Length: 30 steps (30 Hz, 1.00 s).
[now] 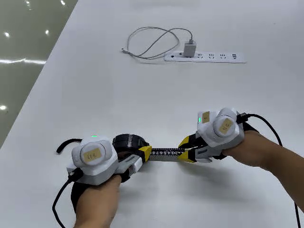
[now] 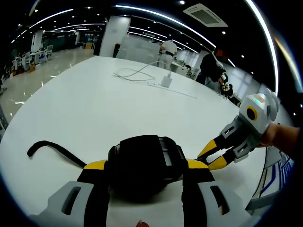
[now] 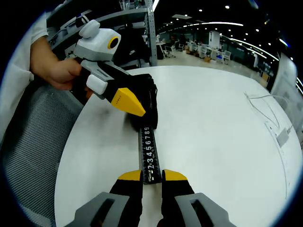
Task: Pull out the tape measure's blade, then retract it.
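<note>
On the white workbench (image 1: 95,85), near its front edge, the left gripper (image 1: 138,151) clamps the black tape measure case (image 1: 127,141) between its yellow-tipped jaws. The case rests on the surface, with its wrist strap (image 1: 66,144) lying off to the left. The right gripper (image 1: 186,151) has its jaws pressed together on the end of the blade (image 1: 166,153). A short stretch of blade runs straight between the two grippers, digits 1–9 readable in the right gripper view. Power strip (image 1: 209,57), charger (image 1: 190,47) and cable (image 1: 147,42) lie well apart on the far side.

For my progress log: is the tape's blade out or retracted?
Out, partly. A short numbered stretch of blade spans from the black case, clamped in the left tongs, to the right tongs, shut on its end.
</note>
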Available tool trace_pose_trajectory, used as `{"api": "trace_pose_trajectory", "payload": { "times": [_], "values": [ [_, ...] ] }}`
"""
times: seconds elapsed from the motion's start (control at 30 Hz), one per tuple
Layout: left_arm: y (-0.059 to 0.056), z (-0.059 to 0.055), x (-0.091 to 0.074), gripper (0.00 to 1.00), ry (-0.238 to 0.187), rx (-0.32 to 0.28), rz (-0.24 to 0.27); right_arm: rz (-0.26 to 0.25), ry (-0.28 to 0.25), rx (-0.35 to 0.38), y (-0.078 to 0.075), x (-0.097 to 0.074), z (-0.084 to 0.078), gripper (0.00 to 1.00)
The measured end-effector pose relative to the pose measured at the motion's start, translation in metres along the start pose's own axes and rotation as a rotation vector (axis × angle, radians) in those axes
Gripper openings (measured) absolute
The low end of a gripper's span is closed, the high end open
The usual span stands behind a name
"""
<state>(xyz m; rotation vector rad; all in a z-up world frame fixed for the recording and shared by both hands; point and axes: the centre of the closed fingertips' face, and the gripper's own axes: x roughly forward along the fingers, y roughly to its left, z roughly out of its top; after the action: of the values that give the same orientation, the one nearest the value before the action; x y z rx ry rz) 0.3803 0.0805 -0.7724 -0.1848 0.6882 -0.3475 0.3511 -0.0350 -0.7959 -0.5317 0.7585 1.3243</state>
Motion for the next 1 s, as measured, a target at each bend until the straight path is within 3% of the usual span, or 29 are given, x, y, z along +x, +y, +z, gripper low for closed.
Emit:
{"api": "trace_pose_trajectory", "payload": {
  "times": [1.0],
  "values": [
    [0.0, 0.0, 0.0, 0.58, 0.001, -0.008, -0.001, 0.019, -0.042, 0.0, 0.003, 0.022, 0.024, 0.11]
  ]
}}
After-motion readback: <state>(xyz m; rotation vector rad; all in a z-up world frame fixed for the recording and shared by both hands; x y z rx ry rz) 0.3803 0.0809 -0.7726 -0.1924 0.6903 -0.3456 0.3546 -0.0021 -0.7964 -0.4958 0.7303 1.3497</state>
